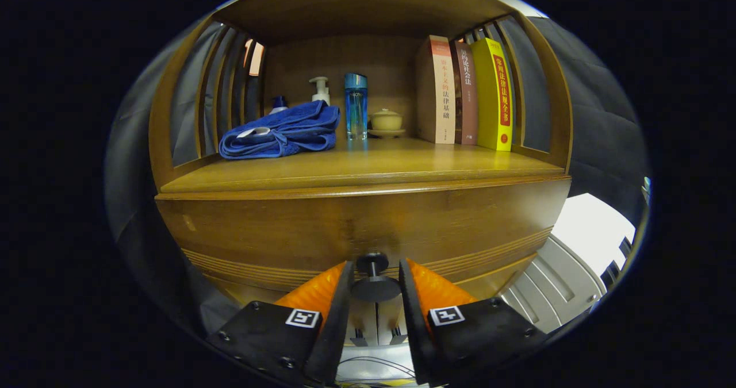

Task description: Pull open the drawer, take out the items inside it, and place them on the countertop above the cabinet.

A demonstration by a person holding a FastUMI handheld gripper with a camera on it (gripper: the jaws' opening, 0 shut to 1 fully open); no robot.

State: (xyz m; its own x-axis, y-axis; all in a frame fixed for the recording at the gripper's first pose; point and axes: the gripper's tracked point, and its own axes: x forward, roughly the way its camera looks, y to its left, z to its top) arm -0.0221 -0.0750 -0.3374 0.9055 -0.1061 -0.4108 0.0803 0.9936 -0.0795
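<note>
The wooden cabinet's drawer front [270, 230] stands just ahead of me, and it looks closed against the cabinet. Its dark round knob [375, 288] sits between my two fingers, and both seem to touch the knob's disc at its sides. My gripper [375, 263] is shut on that knob. The countertop [368, 166] runs above the drawer, under a shelf roof. What lies inside the drawer is hidden.
On the countertop lie a folded blue towel [282, 132], a white pump bottle [320, 89], a tall blue bottle [356, 105] and a small lidded yellow bowl [386, 120]. Three books [466, 92] stand at its right. The countertop's front strip is bare wood. Slatted side walls [215, 92] close the shelf.
</note>
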